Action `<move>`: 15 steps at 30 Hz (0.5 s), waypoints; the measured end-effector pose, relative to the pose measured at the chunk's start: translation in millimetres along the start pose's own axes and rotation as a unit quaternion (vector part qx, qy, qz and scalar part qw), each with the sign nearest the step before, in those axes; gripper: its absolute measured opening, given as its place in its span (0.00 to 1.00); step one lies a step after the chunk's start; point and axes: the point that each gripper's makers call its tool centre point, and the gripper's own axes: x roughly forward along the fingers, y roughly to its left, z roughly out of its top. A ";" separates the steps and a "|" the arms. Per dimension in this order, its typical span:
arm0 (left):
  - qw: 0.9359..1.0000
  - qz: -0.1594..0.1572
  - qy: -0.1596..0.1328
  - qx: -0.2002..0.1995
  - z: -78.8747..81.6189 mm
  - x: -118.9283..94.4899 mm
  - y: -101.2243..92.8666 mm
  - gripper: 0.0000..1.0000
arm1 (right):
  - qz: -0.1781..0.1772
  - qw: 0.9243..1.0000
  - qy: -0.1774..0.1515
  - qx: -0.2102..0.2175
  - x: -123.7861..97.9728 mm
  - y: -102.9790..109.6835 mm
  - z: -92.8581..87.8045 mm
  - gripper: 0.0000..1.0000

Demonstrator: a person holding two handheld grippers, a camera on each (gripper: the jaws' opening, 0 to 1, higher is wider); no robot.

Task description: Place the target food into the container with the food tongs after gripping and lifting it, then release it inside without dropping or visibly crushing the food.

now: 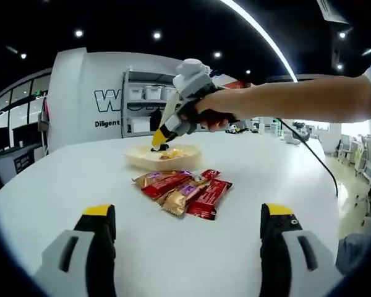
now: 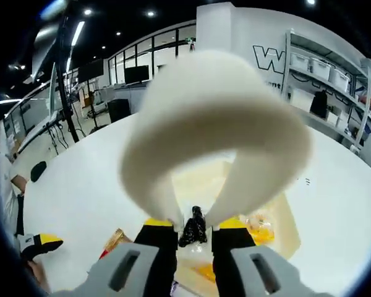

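Where tongs [image 2: 216, 142] pinch — small black food [image 2: 193, 229].

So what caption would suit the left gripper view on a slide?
Right gripper reaches into the bowl beyond a pile of snack bars on the white table.

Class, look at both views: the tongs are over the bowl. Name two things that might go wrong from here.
1. The right gripper squeezes the tongs shut on a dark item; too much squeeze might crush it.
2. It hangs near the bowl rim, so releasing now might drop it outside.
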 end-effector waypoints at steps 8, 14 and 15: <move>1.000 -0.005 0.002 0.008 0.2 -0.2 -5.1 0.95 | -0.002 1.000 0.012 0.007 16.1 -11.6 -5.6 0.14; 1.000 -0.010 0.001 0.015 1.6 0.3 -7.0 0.95 | -0.002 1.000 0.021 0.012 18.5 -12.3 -14.3 0.14; 1.000 -0.010 0.001 0.015 1.6 0.3 -7.2 0.95 | -0.001 1.000 0.020 0.013 18.9 -12.2 -14.9 0.14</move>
